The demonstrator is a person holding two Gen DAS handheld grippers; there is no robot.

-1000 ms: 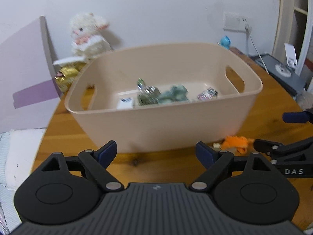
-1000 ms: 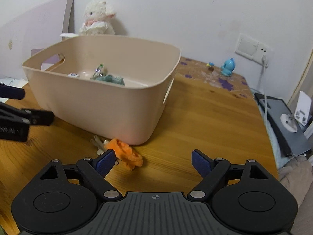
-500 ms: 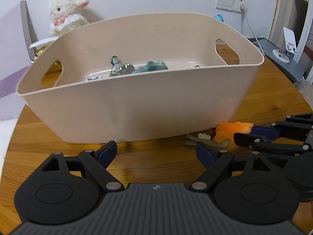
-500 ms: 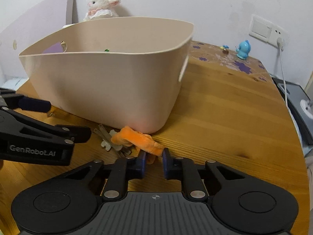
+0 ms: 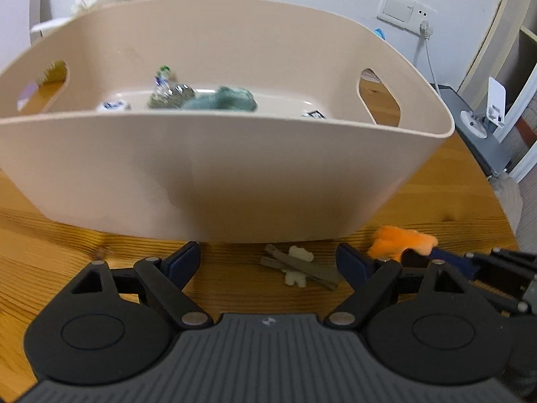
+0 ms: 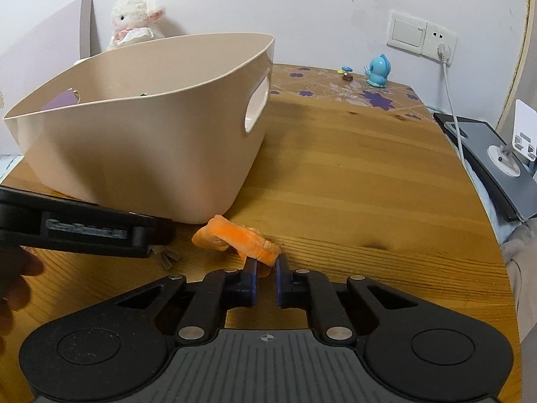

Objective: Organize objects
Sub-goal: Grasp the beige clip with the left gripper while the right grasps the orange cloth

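Your right hand-held gripper (image 6: 266,268) is clamped on the near end of the orange plush toy (image 6: 236,238), which lies on the tabletop (image 6: 352,174) just beside the front corner of the beige storage basket (image 6: 141,154); your left hand-held gripper (image 5: 268,262) stands with fingers wide apart and empty, low before the basket wall with the small hair clips (image 5: 298,265) between them. Judged soft, light and limp, the toy will likely droop from an end grip, so lift it well clear of the rim before release. The clips look thin, stiff and flat-lying: pinch across the bars.
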